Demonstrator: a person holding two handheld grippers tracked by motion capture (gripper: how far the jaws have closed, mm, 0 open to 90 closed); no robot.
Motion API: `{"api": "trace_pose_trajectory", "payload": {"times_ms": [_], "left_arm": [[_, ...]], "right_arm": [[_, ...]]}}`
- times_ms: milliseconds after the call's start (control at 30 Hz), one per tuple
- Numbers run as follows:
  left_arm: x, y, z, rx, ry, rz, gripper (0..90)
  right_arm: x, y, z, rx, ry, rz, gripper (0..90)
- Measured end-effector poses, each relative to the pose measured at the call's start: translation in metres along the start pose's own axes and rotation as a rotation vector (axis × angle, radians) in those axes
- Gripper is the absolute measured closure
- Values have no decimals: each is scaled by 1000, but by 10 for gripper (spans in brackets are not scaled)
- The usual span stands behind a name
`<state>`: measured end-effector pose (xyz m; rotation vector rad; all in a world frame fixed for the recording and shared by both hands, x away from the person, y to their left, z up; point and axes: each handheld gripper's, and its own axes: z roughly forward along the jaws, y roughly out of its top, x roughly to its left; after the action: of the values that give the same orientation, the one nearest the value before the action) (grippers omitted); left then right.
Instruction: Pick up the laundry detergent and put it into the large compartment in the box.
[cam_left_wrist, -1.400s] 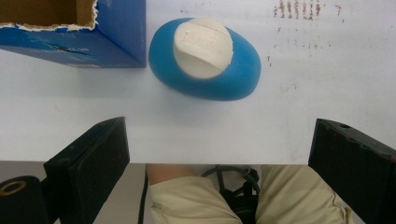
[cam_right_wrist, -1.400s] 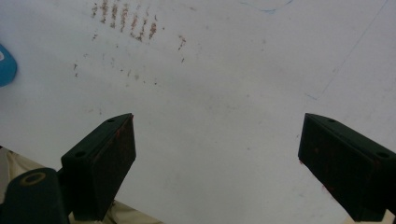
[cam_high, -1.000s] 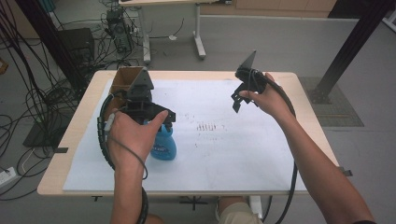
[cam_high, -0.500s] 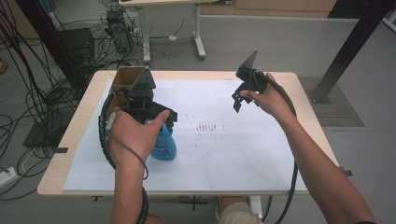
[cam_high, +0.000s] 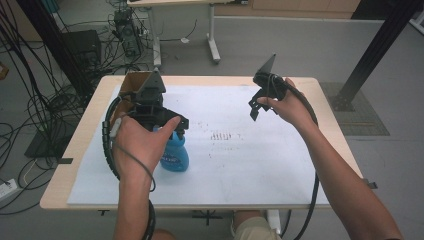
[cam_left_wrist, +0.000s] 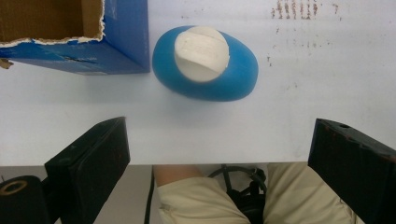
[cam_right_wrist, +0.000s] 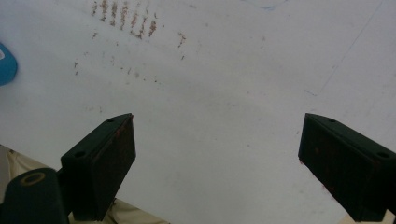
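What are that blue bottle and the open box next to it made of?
Blue bottle: probably plastic, smooth and faintly glossy, with a matte white cap.
Box: cardboard, judging by its raw brown inside and torn, fibrous rim; the outside is printed blue.

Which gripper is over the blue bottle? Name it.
The left gripper: it hangs open right above the blue bottle by the box. The right gripper hangs over bare table.

Bottle (cam_high: 175, 155) upright on the table sheet (cam_high: 240, 170), box (cam_high: 131, 87) just behind it, marks (cam_high: 225, 135) to its right.
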<state>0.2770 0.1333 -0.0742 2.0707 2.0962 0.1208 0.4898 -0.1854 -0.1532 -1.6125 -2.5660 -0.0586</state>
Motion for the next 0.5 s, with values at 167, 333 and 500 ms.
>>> {"api": "trace_pose_trajectory", "payload": {"times_ms": [167, 333, 500], "left_arm": [[-1, 2, -2, 6, -2, 24, 58], [1, 4, -5, 10, -5, 41, 58], [3, 5, -5, 13, -6, 50, 58]], "right_arm": [[1, 0, -1, 1, 0, -1, 109], [0, -1, 0, 0, 1, -1, 109], [-1, 0, 0, 1, 3, 0, 109]]}}
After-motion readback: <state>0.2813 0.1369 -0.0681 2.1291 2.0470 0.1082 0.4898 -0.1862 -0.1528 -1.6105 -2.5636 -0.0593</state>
